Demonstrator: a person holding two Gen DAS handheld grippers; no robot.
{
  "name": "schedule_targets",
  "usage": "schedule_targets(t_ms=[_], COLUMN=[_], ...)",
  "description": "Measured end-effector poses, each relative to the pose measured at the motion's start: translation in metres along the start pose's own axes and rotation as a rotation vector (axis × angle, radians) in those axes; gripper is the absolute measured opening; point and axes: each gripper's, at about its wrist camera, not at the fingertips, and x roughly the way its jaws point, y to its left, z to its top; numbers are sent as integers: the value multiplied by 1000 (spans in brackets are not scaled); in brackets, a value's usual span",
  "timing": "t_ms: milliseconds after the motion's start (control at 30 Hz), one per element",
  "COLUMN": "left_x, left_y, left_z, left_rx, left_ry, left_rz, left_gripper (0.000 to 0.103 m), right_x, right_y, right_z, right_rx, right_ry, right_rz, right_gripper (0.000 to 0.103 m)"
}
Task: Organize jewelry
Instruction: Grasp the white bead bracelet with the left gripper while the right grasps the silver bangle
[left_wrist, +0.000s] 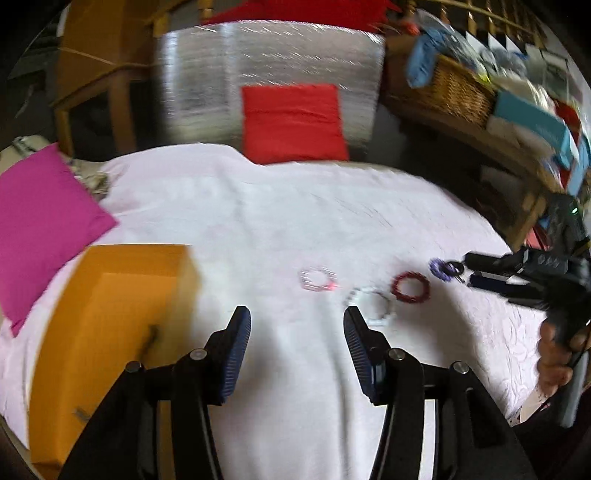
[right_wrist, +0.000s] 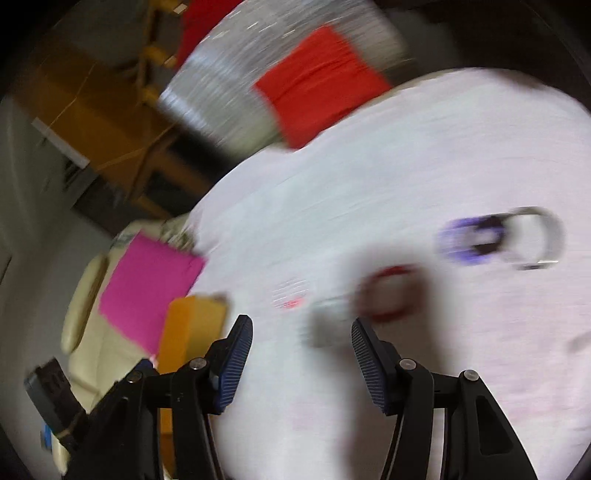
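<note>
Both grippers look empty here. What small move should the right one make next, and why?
Probably ease the right gripper forward onto the purple bracelet and close. In the left wrist view its open fingers sit right beside that bracelet on the white cloth, nearer than the red bracelet. The orange box looks like the destination.

Red bracelet motion-smeared, orange box cut off at edge

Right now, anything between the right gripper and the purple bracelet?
Nothing visible. In the left wrist view the right gripper has its open fingertips right beside the purple bracelet on the white cloth. The red bracelet lies off to the side, not in the path.
</note>
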Motion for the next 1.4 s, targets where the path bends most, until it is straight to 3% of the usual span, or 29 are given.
schedule_targets(t_ms=[167,367,700,933,1033,1100,1133,1400], left_x=[36,77,102,102,104,106,107,122], left_y=[-46,-71,-62,-65,-61,-60,-60,-56], left_z=[2,3,-3,-2,-2,-3,-4,-14], left_rx=[59,98,84,116,92,79,78,24], left_ry=[-25,-8,61,65,77,96,103,212], left_rz=[-66,-119,-92,-90,-101,-108,-109,-156], left_gripper=[53,54,61,62,62,67,68,69], right_x=[-45,-56,-26,-24,-17,-12,-9,28], right_y=[-66,-106,-93,-106,-97,-90,-85,-69], right_z=[25,44,44,51,50,46,44,29], right_rx=[120,180,3,78,18,-33,-61,-253], right_ry=[-67,-70,29,-5,22,52,56,94], right_rz=[-75,-168,-283,-295,-306,-317,-335,-517], right_gripper=[49,49,51,51,51,69,72,74])
